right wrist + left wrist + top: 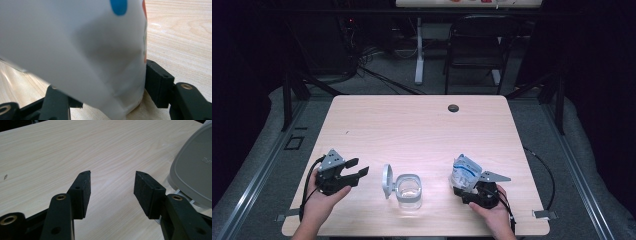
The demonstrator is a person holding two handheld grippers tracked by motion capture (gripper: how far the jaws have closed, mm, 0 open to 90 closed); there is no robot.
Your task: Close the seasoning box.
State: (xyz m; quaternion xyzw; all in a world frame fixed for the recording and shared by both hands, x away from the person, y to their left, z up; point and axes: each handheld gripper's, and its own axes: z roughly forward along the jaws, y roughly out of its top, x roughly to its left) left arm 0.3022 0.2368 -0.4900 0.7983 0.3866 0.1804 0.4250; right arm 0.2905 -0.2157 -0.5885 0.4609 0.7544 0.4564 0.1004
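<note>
My right gripper (pixel 468 190) pinches this soft, crinkly pouch (pixel 464 172) low down, feels light and slippery, so I'd grip mid-body.

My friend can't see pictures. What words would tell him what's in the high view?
A person's two hands each hold a black gripper over a light wooden table. The right gripper has a white and blue pouch between its fingers, the left gripper is open, and a clear container with its lid flipped open stands between them.

Pale wooden table (pixel 422 125) with two things on it
A clear container (pixel 408 191) with its lid open stands near the front edge; a white pouch (pixel 464 172) stands to its right
</note>
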